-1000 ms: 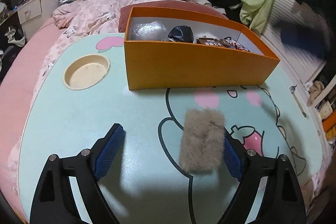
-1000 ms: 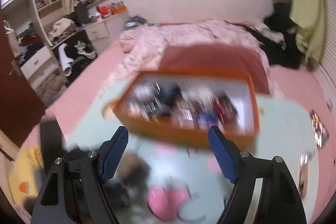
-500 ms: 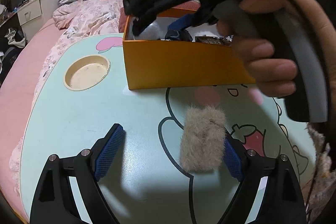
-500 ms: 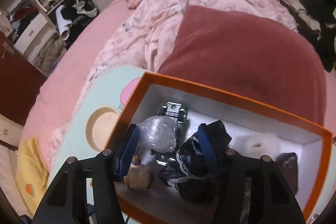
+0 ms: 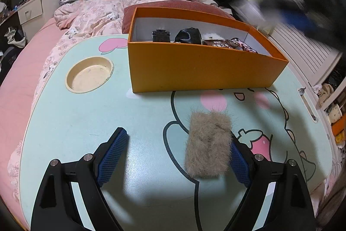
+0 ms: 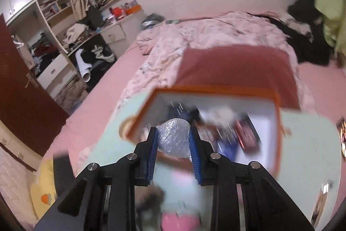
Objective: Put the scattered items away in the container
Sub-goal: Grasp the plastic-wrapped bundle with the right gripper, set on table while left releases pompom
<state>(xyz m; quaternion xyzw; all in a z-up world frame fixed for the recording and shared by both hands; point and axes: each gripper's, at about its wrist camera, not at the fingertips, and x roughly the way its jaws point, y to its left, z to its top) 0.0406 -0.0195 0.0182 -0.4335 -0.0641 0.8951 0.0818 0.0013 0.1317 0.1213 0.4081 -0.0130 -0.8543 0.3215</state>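
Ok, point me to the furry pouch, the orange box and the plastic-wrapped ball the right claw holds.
furry pouch [image 5: 207,142]: left wrist view, middle of its fur.
orange box [image 5: 194,66]: left wrist view, near outer wall.
plastic-wrapped ball [image 6: 174,136]: right wrist view, crinkled front between the pads.

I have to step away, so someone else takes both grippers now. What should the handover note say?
Right gripper: shut on a clear wrapped ball, held above the table near the orange box.
Left gripper: open, low over the table, with the furry pouch against its right finger.
Done: several items lie in the box.
Left: the ball in the right gripper and the pouch need boxing.
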